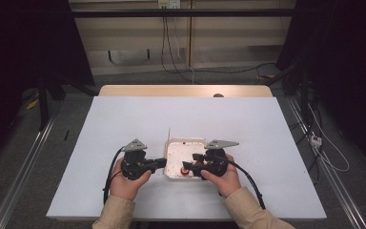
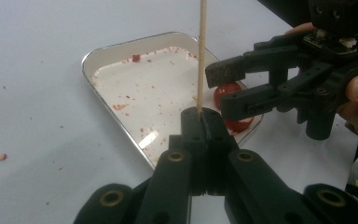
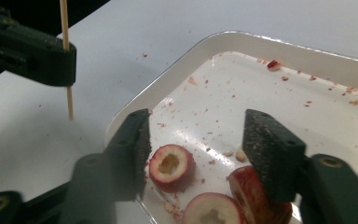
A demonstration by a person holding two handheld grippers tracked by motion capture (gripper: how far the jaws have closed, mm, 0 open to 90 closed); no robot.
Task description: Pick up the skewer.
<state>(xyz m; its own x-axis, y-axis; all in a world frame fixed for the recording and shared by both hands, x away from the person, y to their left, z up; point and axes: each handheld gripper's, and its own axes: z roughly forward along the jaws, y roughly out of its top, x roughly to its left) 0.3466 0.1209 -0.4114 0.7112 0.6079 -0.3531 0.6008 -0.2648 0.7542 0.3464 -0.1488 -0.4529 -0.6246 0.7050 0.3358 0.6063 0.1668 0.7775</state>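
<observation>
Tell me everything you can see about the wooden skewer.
The wooden skewer is a thin, pale, straight stick, bare with nothing threaded on it. It stands upright, clamped between the shut jaws of the left tongs, its lower tip poking out below them above the white table, just beside the white tray.

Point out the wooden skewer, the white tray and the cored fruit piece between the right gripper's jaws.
wooden skewer (image 2: pixel 201 56), left gripper view, mid shaft.
white tray (image 3: pixel 223 37), right gripper view, far rim.
cored fruit piece (image 3: pixel 171 167), right gripper view, hollowed top face.
</observation>
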